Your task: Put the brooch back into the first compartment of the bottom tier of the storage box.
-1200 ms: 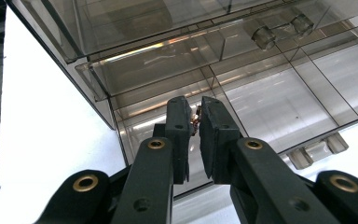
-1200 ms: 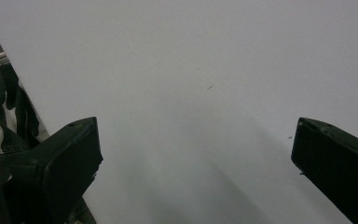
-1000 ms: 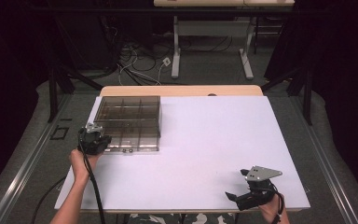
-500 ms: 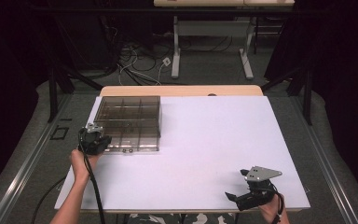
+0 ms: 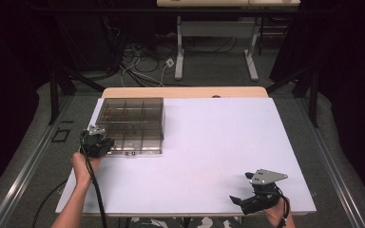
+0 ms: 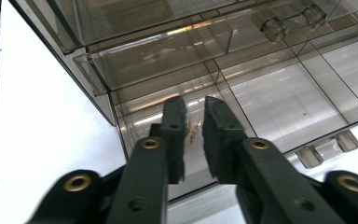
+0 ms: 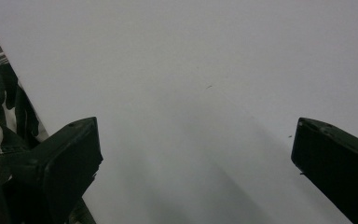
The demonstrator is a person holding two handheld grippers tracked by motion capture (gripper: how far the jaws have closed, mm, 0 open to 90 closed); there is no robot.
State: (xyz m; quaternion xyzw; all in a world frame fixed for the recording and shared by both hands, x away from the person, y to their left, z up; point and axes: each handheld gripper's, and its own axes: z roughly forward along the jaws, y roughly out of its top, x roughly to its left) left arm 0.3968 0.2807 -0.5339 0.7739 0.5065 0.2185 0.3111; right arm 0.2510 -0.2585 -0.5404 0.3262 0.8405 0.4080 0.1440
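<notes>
Item: clear smoked-plastic compartment box (image 5: pixel 132 124), hinged lid, on the white bench (image 5: pixel 209 156) at its far left part, well apart from the right claw (image 5: pixel 247 203). Orientation: lies flat; nearly square in plan, the slightly longer side seemingly running from the near edge to the far one; near face toward the person, with two small clear latches (image 6: pixel 324 148) along that edge. Lid appears raised a little at the near edge in the left gripper view, its lip (image 6: pixel 158 60) standing above the tray's partitions. Contents: a few small brass-coloured pieces (image 6: pixel 193 130) in the near corner cell, too small to name. Handling, as judged: light, rigid, thin-walled, smooth and likely slippery; liable to slide on the bench or crack under a hard squeeze. Best hold: the lid's front lip or a latch tab, not the broad faces. Left claw (image 6: pixel 193 122): at the box's near left corner, over that cell; jaws narrow, have just been opening slightly, nothing pinched between the pads. Right claw: resting at the bench's near right edge, jaws wide, holding nothing.
</notes>
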